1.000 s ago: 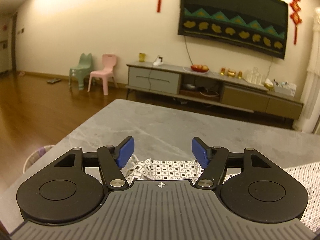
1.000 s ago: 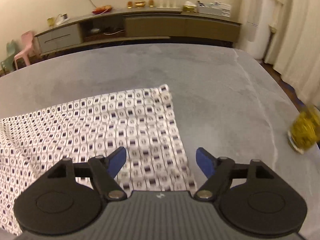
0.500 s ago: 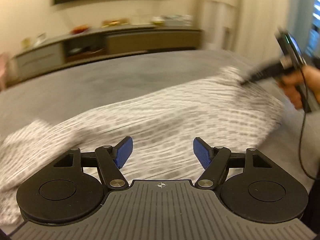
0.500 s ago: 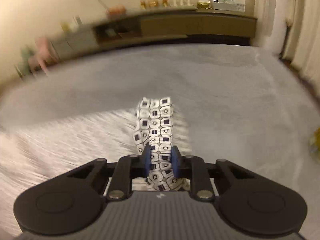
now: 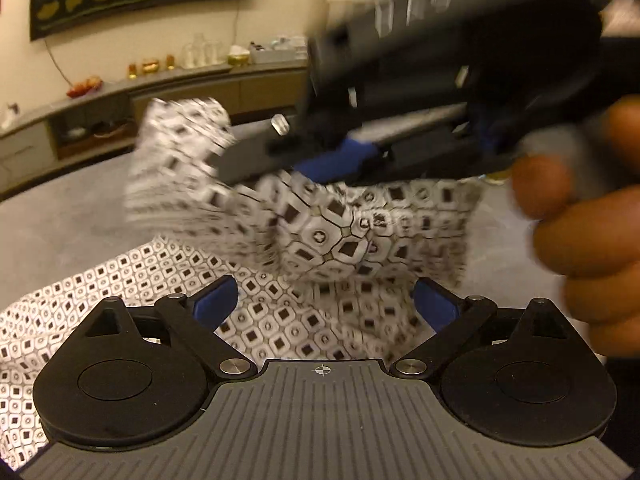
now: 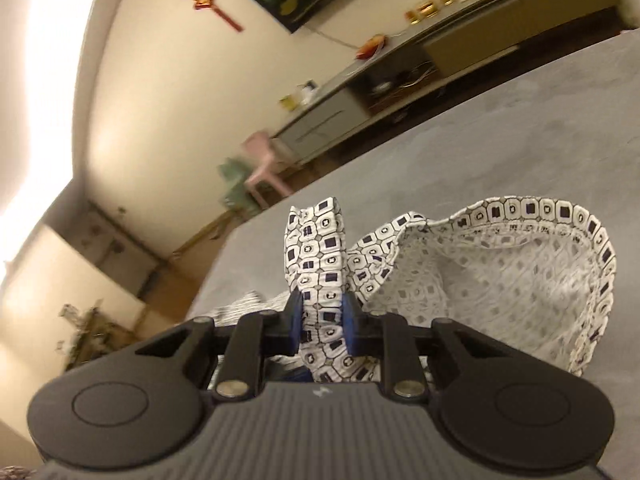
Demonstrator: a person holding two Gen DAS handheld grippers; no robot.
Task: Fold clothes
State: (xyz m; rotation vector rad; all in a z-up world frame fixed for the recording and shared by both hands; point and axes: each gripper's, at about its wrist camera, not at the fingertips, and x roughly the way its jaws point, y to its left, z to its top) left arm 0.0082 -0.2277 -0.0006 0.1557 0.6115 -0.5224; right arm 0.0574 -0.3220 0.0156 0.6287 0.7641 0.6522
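While no writing can be read, the grey worktop carries the patterned garment, flat a second ago and now lifted in a bunch. Right gripper clenches a fold of it; left gripper, whose fingers have just been opening wider, hangs released above cloth.

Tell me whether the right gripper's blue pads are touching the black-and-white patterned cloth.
Touching. The right wrist view shows the right gripper with both blue pads pressed against a bunched strip of the black-and-white patterned cloth, which stands up between them.
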